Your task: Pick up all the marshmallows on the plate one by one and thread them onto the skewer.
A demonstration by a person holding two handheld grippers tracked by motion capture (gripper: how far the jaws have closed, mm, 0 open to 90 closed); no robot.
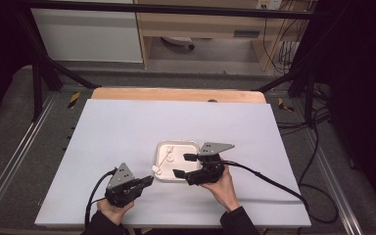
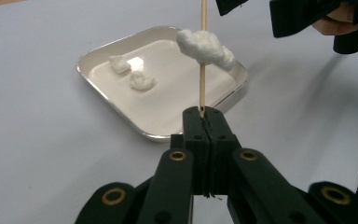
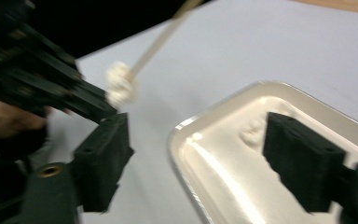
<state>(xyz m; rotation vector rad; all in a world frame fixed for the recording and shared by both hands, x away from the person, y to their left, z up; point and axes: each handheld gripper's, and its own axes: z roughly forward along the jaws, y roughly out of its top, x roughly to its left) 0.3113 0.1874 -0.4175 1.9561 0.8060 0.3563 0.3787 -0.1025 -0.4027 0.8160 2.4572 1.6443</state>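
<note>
- So, left gripper (image 2: 204,122) is clamped tight on the lower end of a thin wooden skewer (image 2: 203,79); jaws pressed together, stick rising straight out between the tips in the left gripper view.
- White marshmallow piece (image 2: 205,46) is threaded on the skewer, a little way up from the jaw tips, not touching them.
- In the high view the left gripper (image 1: 149,180) sits at the near left of the desk (image 1: 127,127), tips aimed at the near left corner of the tray (image 1: 162,146), with the threaded piece (image 1: 156,170) just at that corner.
- Right gripper (image 1: 181,165) hangs over the tray's right side, jaws spread wide, nothing between them.
- Right gripper view: both jaws stand well apart, one left of the tray rim, one over the tray's inside; blurry frame.
- Two more marshmallow bits (image 2: 131,72) lie loose inside the white tray, far side, close to each other.
- Skewer and its piece (image 3: 119,84) show up left of the right gripper's left jaw, near it; contact cannot be told through the blur.
- Tray rests flat on the desk, between the two grippers.
</note>
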